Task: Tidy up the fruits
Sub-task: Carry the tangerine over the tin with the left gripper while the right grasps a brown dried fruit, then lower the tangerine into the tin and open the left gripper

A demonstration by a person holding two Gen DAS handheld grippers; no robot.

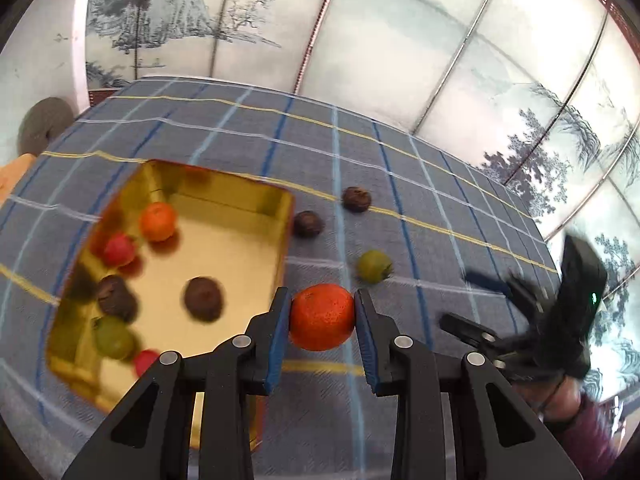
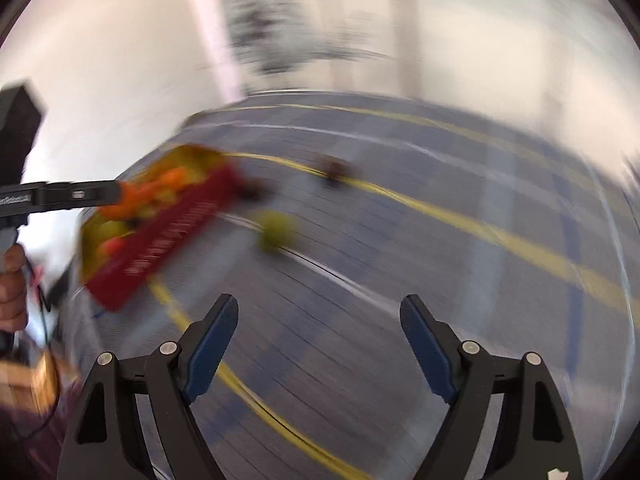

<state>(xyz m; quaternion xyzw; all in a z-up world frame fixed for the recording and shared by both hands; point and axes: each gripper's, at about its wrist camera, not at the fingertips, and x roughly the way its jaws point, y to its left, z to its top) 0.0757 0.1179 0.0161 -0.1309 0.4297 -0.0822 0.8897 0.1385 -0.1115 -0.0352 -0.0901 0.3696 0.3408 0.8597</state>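
My left gripper [image 1: 322, 312] is shut on an orange mandarin [image 1: 322, 317] and holds it above the cloth, just right of a gold tin box [image 1: 240, 200]. The box holds another mandarin [image 1: 158, 221], red fruits [image 1: 119, 249], dark brown fruits [image 1: 203, 298] and a green fruit [image 1: 113, 338]. On the cloth lie two dark brown fruits [image 1: 308, 223] [image 1: 356, 199] and a green fruit [image 1: 374, 266]. My right gripper [image 2: 318, 312] is open and empty over the cloth; its view is blurred, showing the box's red side [image 2: 160, 240] and the green fruit [image 2: 276, 232].
A blue-grey plaid cloth [image 1: 420, 200] covers the table. A painted screen [image 1: 400, 40] stands behind it. The right gripper body [image 1: 560, 312] shows at the right of the left wrist view. The left gripper [image 2: 60, 196] shows at the left of the right wrist view.
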